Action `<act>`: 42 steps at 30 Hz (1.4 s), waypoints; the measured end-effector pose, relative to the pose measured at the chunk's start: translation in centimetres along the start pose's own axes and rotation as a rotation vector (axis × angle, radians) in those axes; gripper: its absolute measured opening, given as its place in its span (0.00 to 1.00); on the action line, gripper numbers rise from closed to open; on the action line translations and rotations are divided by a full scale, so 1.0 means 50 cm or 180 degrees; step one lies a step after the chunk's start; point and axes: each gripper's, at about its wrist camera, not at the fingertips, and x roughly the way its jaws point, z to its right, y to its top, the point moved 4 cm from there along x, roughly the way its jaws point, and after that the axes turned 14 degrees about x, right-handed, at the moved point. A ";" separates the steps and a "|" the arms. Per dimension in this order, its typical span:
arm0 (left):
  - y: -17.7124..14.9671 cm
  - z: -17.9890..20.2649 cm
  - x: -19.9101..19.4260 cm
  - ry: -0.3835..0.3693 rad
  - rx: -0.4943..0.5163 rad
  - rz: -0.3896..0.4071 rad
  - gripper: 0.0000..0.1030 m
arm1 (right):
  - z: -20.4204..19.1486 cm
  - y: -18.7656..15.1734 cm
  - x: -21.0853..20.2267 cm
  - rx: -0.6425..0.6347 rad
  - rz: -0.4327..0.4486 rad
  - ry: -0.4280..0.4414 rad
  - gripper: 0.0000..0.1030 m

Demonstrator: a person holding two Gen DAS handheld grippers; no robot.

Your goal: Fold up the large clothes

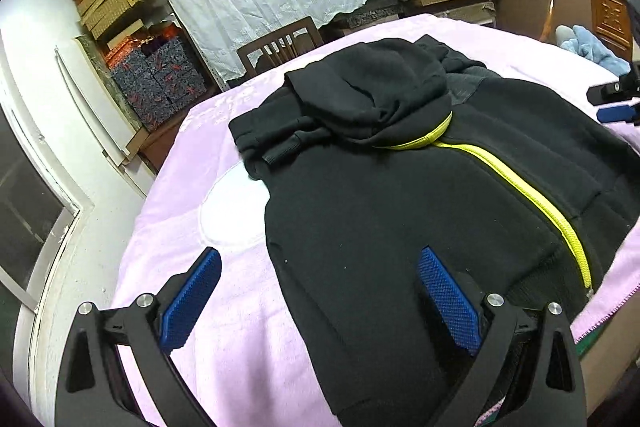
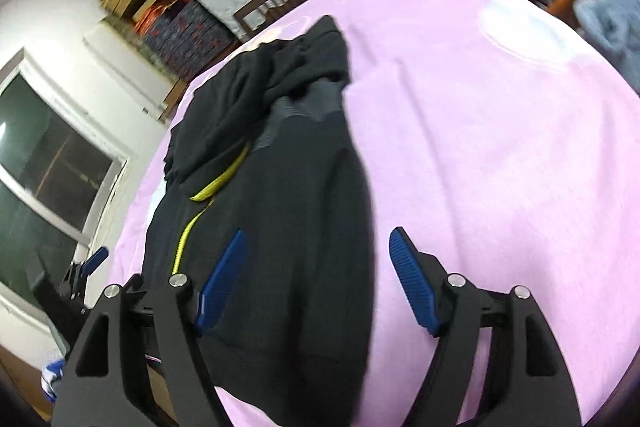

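both grippers, left [image 1: 318,297] and right [image 2: 316,279]: jaws wide, empty | hoodie [image 1: 400,195] hem under my jaws | risk: pinching blanket [image 1: 224,307] too, thick fabric slipping

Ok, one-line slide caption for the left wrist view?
Left gripper open above a black zip hoodie spread on a pink blanket, nothing held.

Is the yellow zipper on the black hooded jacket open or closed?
Closed: the yellow zipper runs as one joined line down the black hooded jacket, hem to collar.
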 end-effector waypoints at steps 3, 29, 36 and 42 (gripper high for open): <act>0.000 -0.002 0.001 -0.0009 -0.0044 -0.0028 0.97 | 0.016 -0.001 0.000 0.0055 0.0008 -0.0052 0.70; -0.060 -0.132 0.149 -0.1689 -0.1563 -0.0505 0.96 | -0.001 0.047 0.044 -0.0155 -0.0066 -0.0164 0.74; -0.071 -0.058 0.072 -0.2203 -0.1423 -0.0228 0.96 | -0.010 -0.017 0.032 -0.0096 -0.0485 0.0374 0.75; -0.101 -0.039 0.032 -0.2735 -0.1559 -0.0037 0.96 | -0.032 -0.088 0.015 -0.0177 -0.0790 0.0655 0.75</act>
